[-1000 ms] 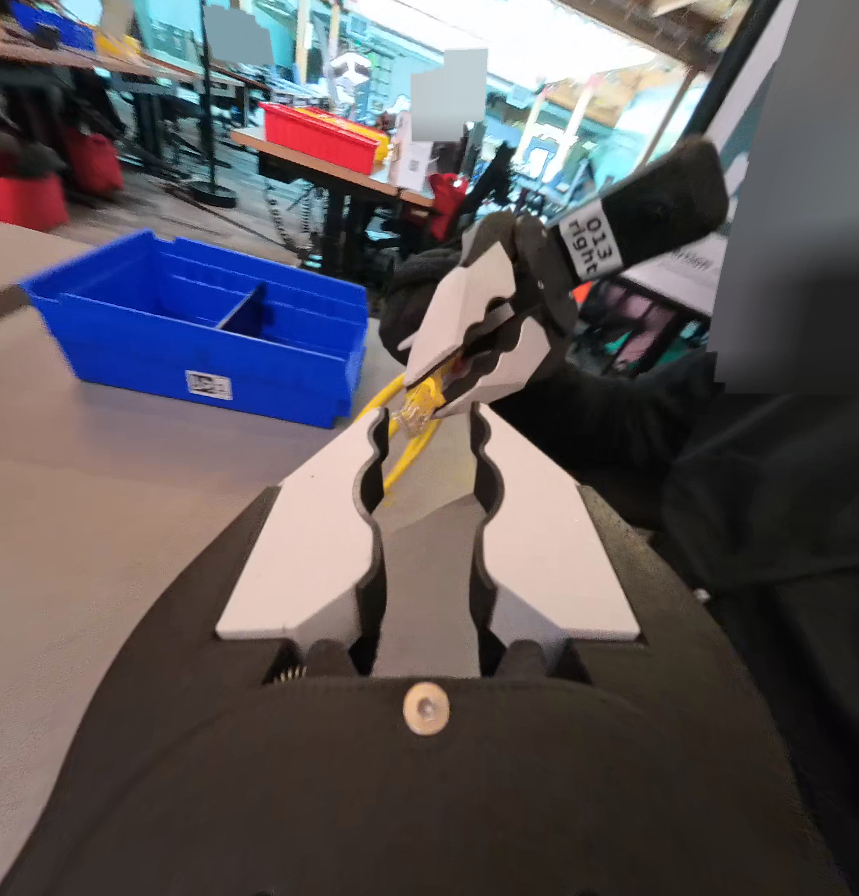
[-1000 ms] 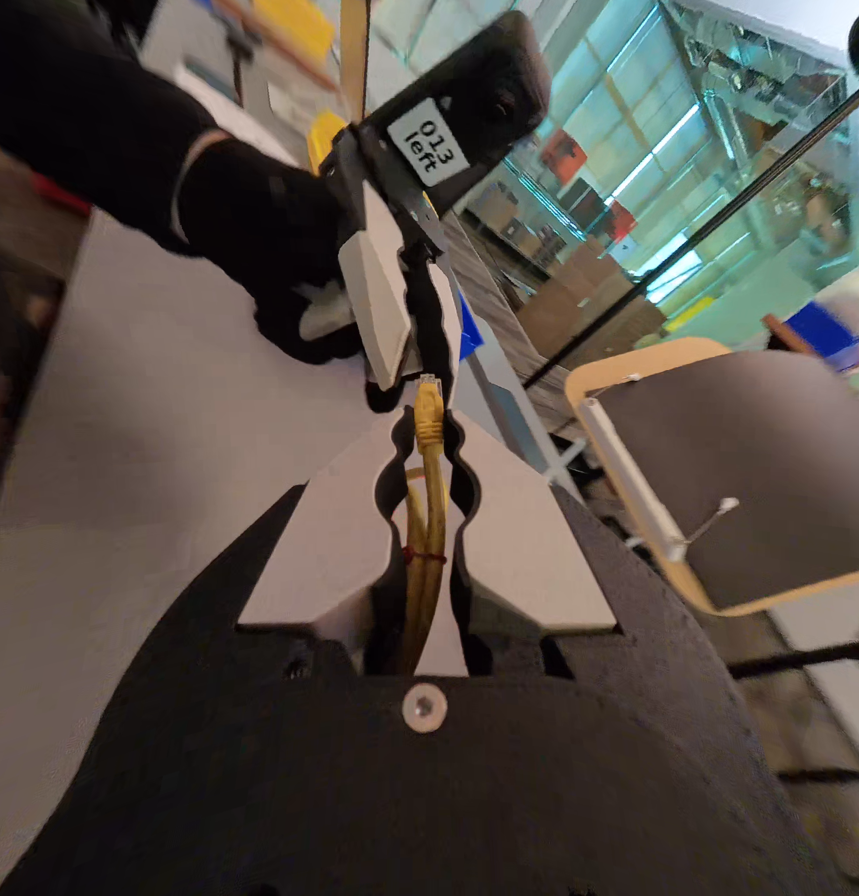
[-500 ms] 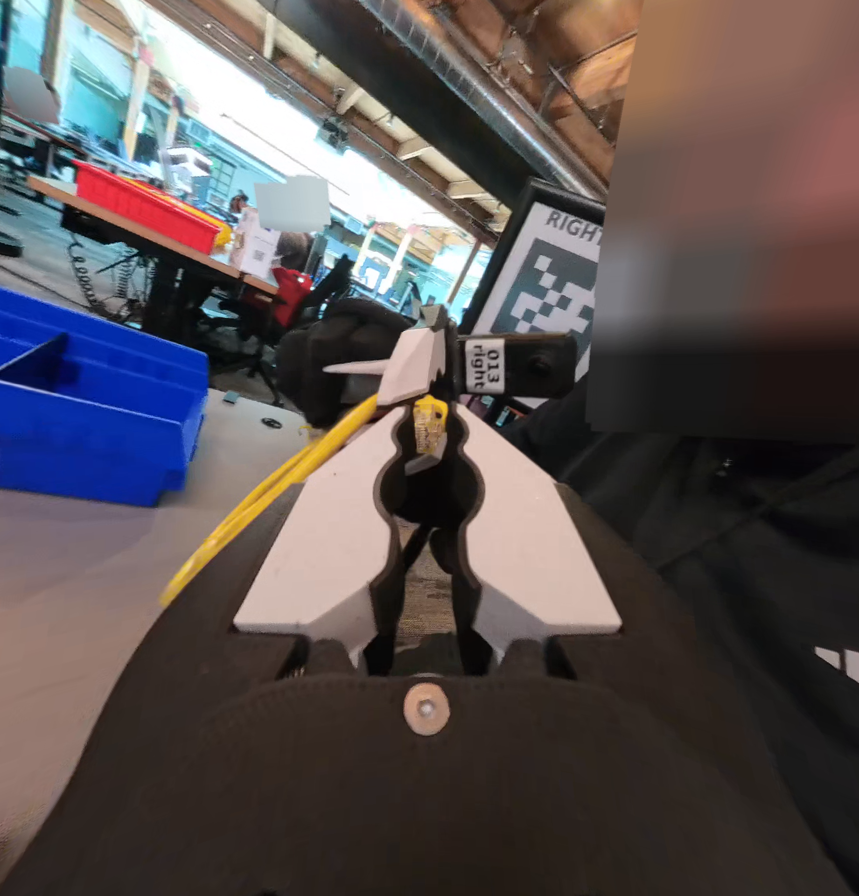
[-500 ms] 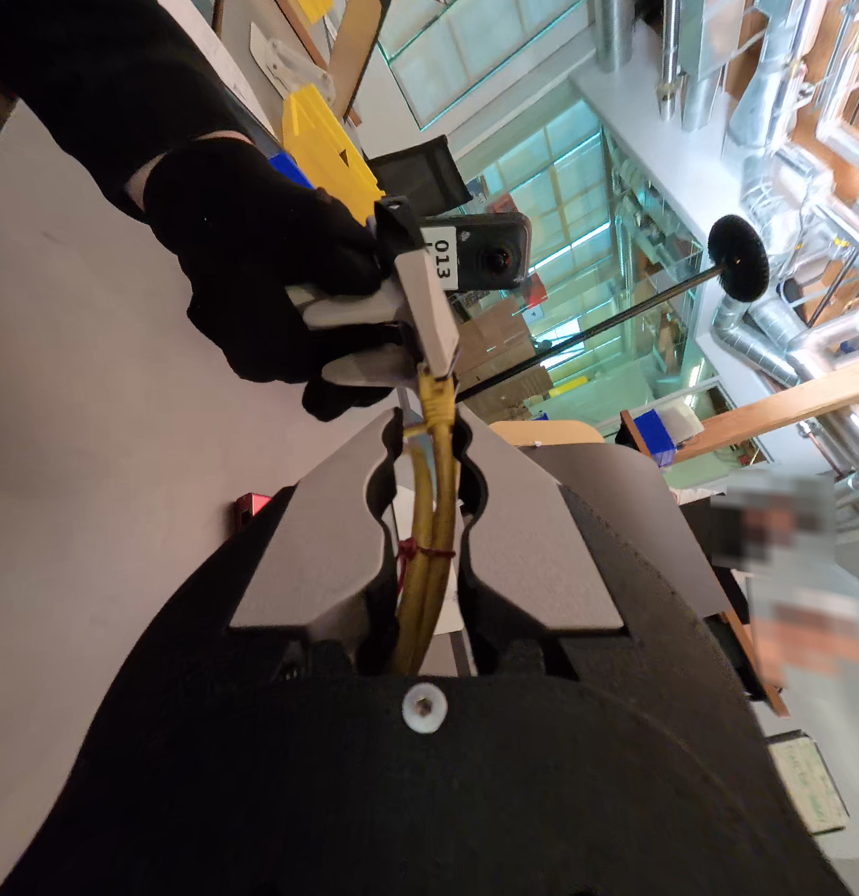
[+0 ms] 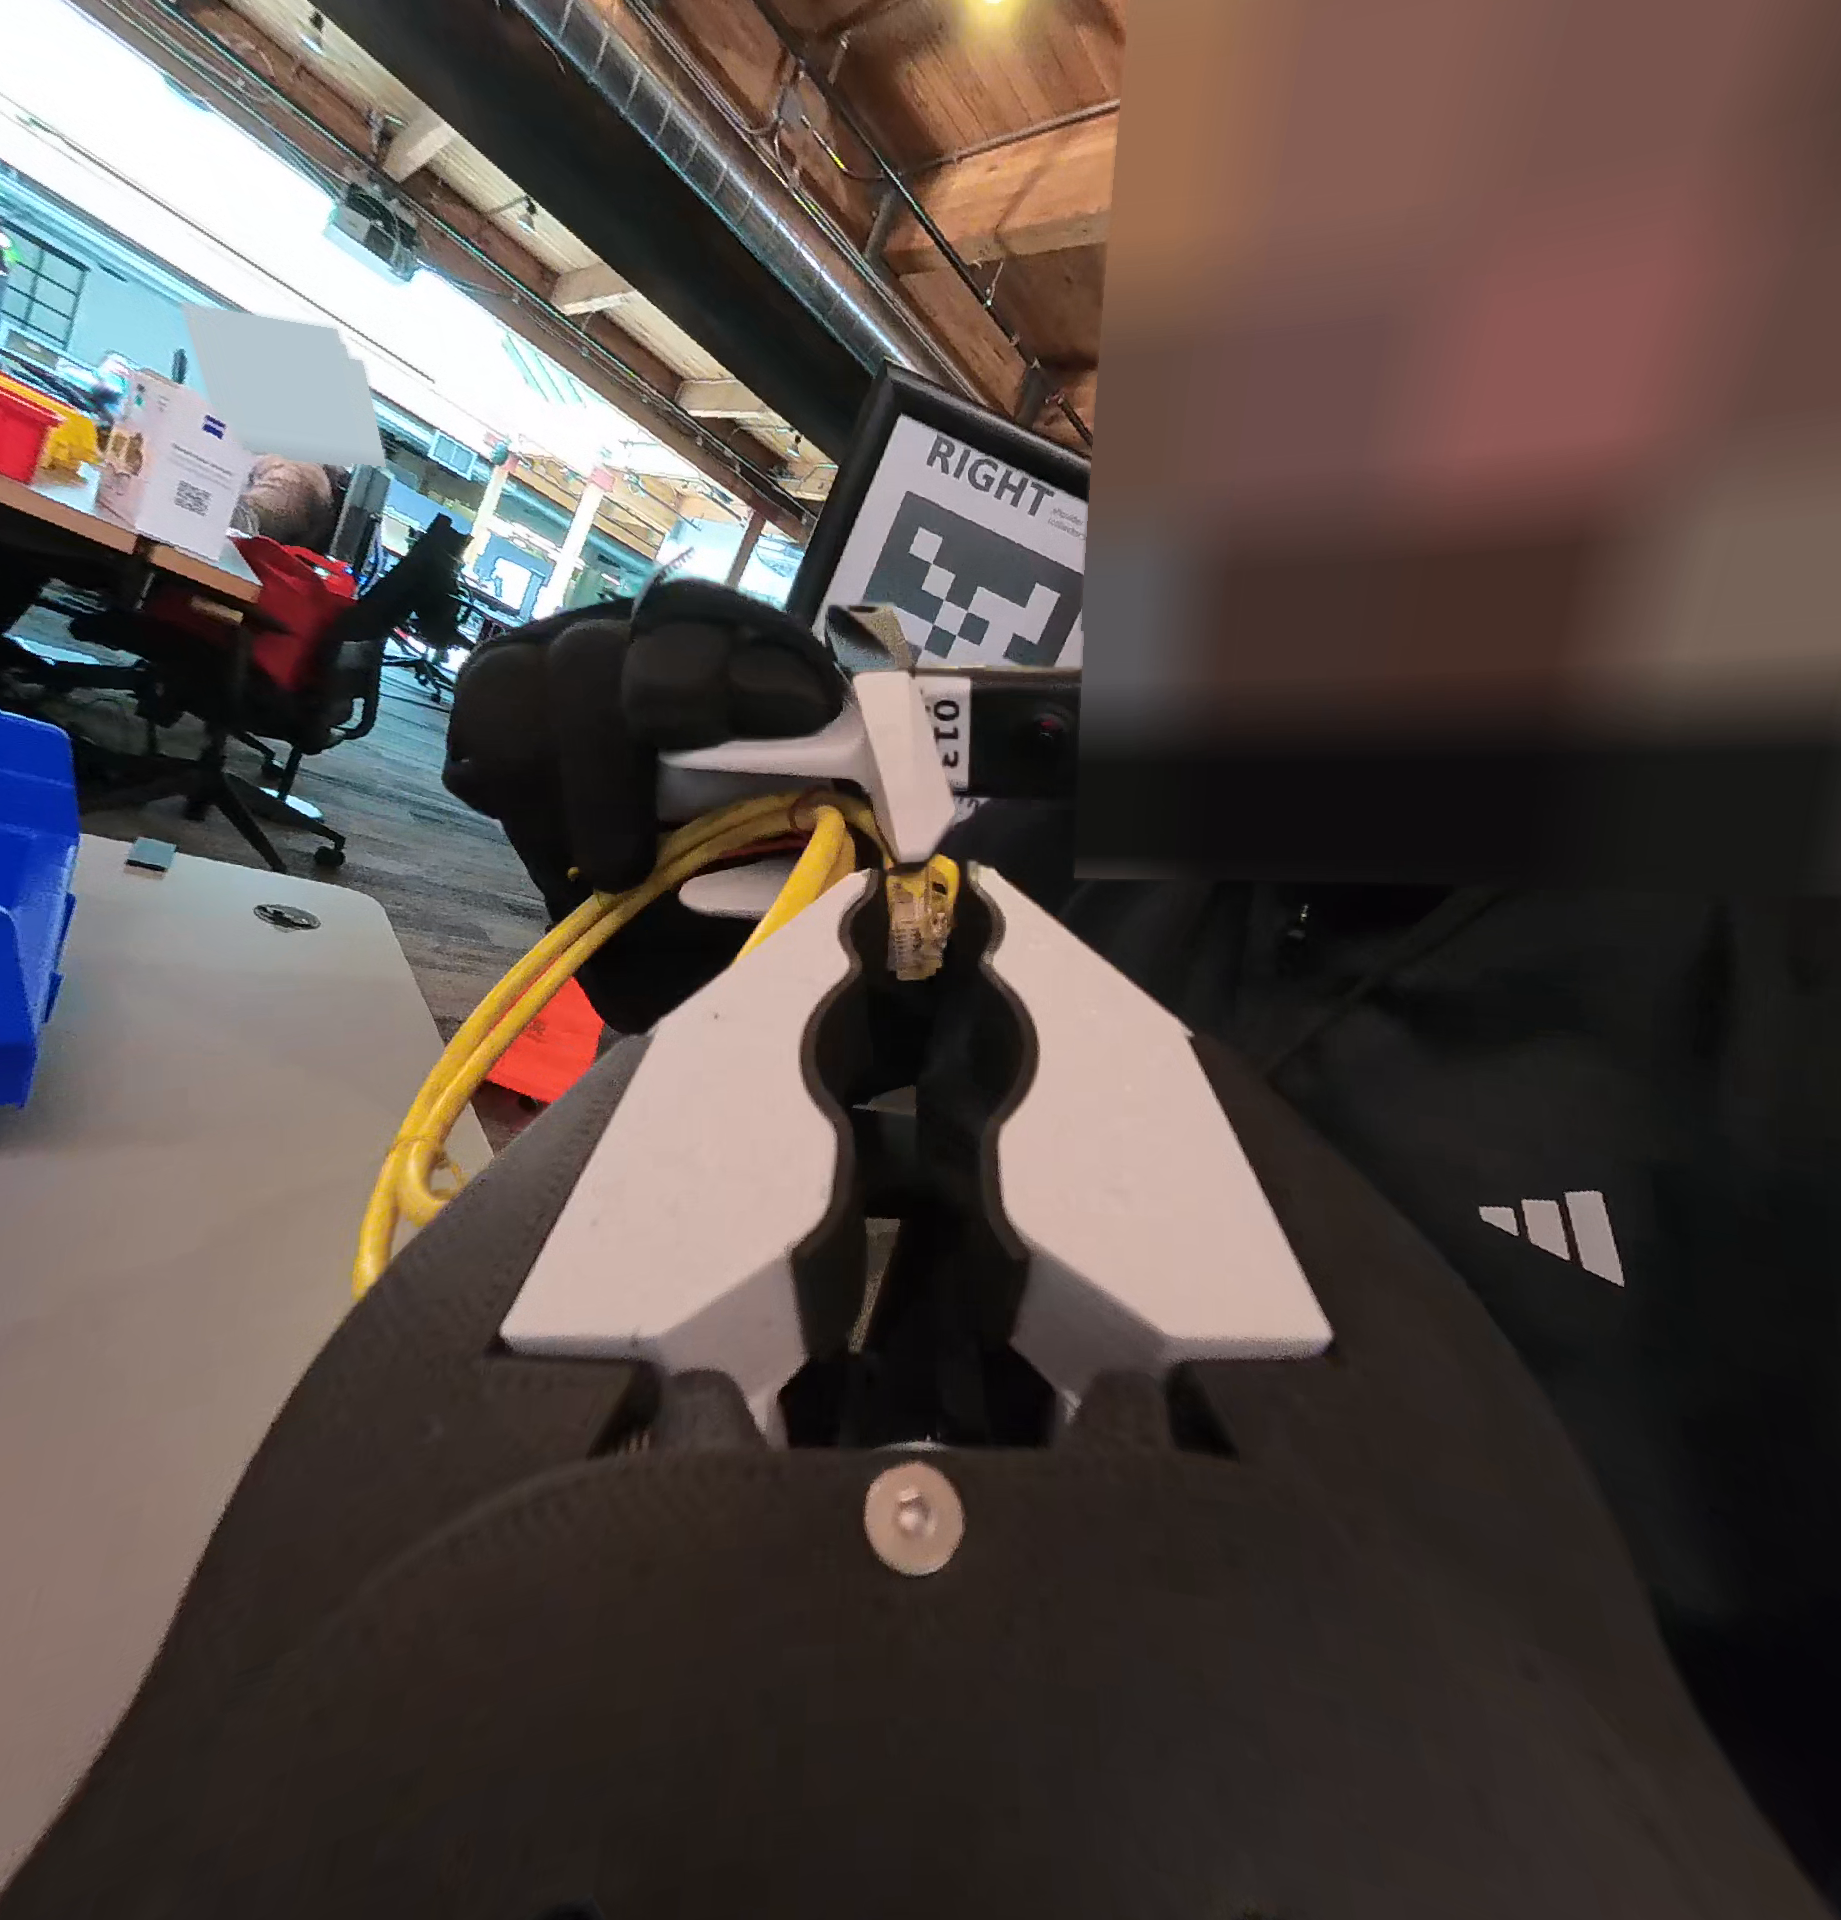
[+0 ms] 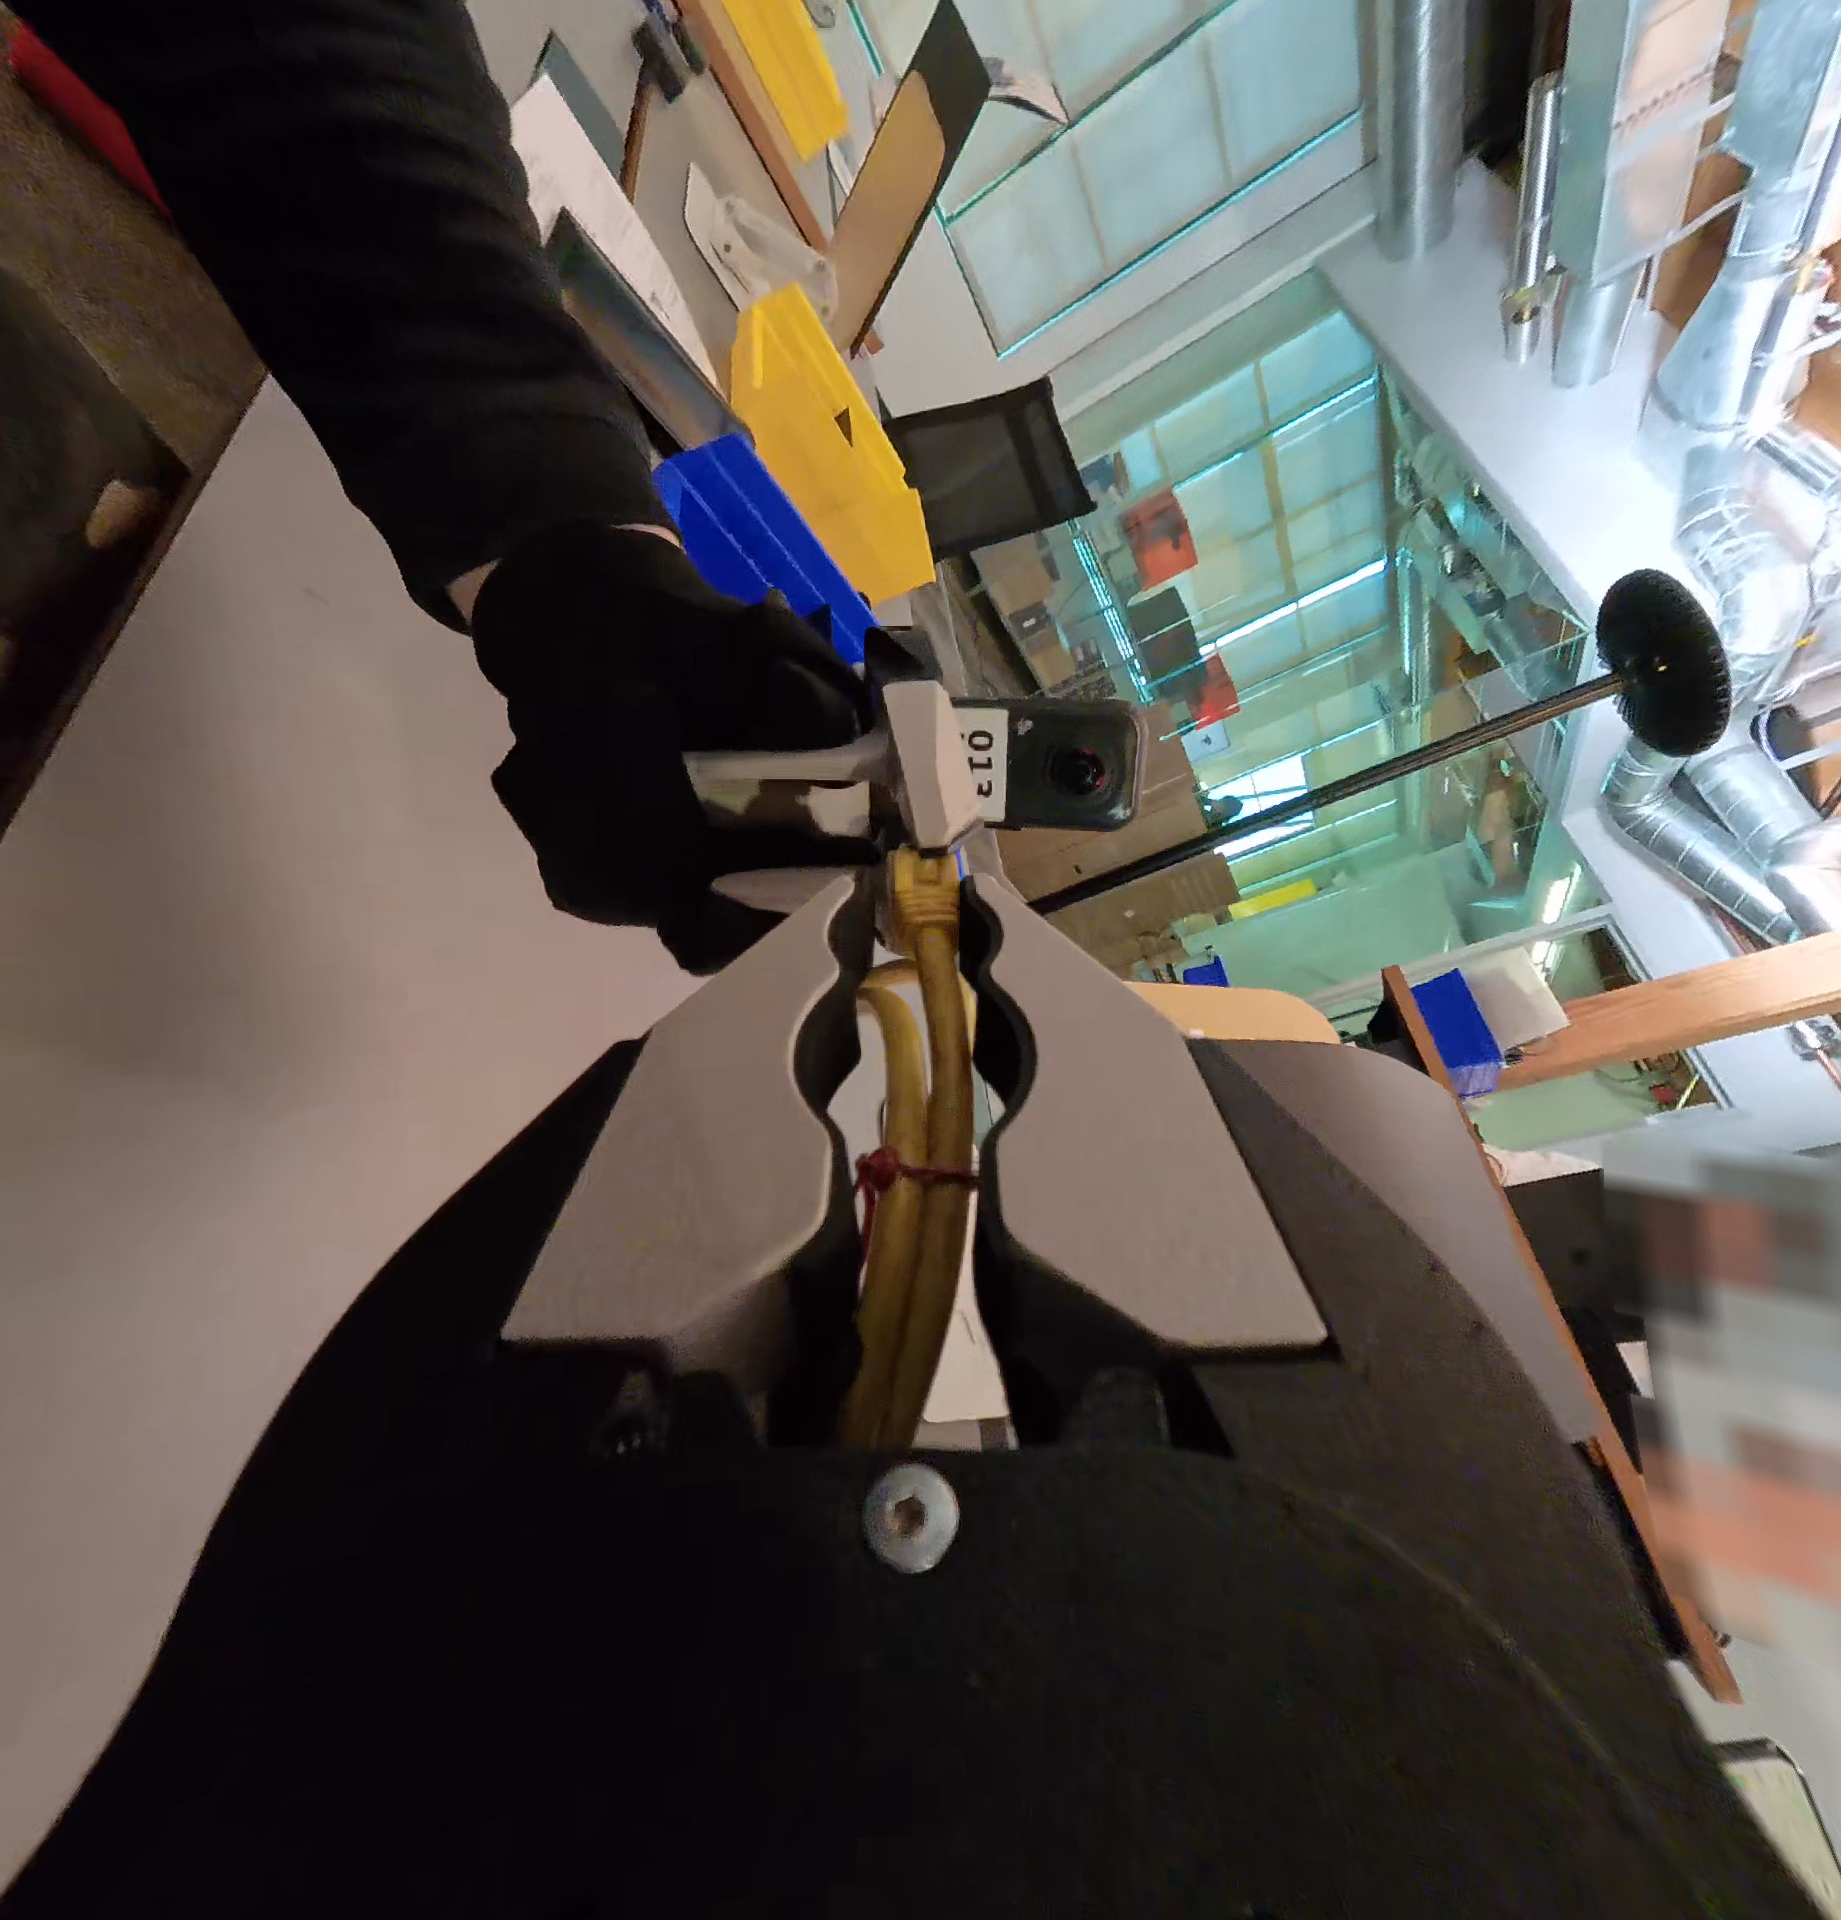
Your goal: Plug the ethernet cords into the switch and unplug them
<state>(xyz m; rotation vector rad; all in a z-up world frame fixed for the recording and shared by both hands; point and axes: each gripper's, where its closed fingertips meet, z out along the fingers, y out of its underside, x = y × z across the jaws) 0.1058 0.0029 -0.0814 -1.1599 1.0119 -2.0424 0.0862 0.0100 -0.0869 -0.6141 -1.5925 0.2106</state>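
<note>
A bundled yellow ethernet cord [image 6: 931, 1049], tied with a red twist tie [image 6: 911, 1179], runs between the fingers of my right gripper [image 6: 908, 888], which is shut on it. Its clear plug [image 5: 911, 930] sticks out past the tips. My left gripper [image 5: 916, 883] faces the right one tip to tip and is closed around that plug. The cord's loops [image 5: 500, 1018] hang to the left of the right gripper [image 5: 900, 800], above the table edge. In the right wrist view the left gripper [image 6: 926, 831] shows edge-on, touching the plug end [image 6: 921, 883]. No switch is in view.
Both grippers are held in black-gloved hands above a pale grey table [image 5: 168, 1143]. A blue bin [image 5: 7, 935] stands at the left; it also shows in the right wrist view [image 6: 760, 540] beside a yellow bin [image 6: 822, 436]. A person in black clothing [image 5: 1518, 1143] is close on the right. Less than 4 cm separates the two grippers' tips.
The two grippers have come together tip to tip. My left gripper has narrowed from open to closed around the plug. Both views have tilted upward, away from the table.
</note>
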